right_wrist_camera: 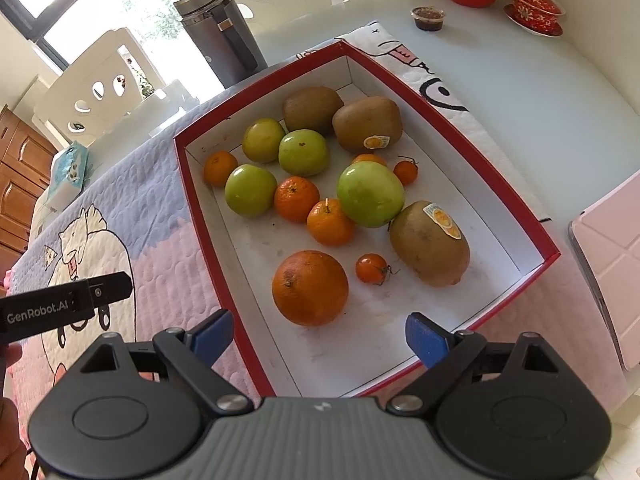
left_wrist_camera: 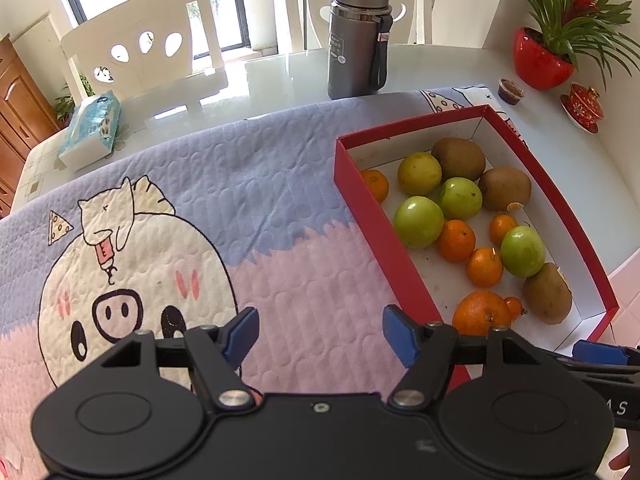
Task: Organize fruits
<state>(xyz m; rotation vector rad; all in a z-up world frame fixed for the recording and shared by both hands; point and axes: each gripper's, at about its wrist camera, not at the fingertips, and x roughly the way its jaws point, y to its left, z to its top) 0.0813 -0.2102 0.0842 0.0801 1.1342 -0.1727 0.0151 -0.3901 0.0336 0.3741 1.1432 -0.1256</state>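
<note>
A red box [right_wrist_camera: 208, 236] with a white inside holds mixed fruit: a large orange [right_wrist_camera: 310, 288], several small tangerines [right_wrist_camera: 296, 198], green apples [right_wrist_camera: 370, 194], brown kiwis [right_wrist_camera: 430, 244] and small orange tomatoes [right_wrist_camera: 372, 269]. My right gripper [right_wrist_camera: 320, 336] hangs open over the box's near end, just short of the large orange, with nothing between its blue pads. My left gripper [left_wrist_camera: 320, 336] is open above the cartoon cloth [left_wrist_camera: 200, 208], left of the box [left_wrist_camera: 384, 236], and holds nothing. In the right wrist view the left tool's black arm [right_wrist_camera: 68, 306] shows at the left edge.
A grey thermos [left_wrist_camera: 358, 36] stands behind the cloth. A tissue pack [left_wrist_camera: 90, 128] lies at the far left. A red plant pot [left_wrist_camera: 542, 60], a red lidded teacup [left_wrist_camera: 584, 106] and a small sauce cup [left_wrist_camera: 511, 90] sit at the back right. A pink tablet case [right_wrist_camera: 612, 268] lies right of the box. White chairs [left_wrist_camera: 148, 44] stand beyond.
</note>
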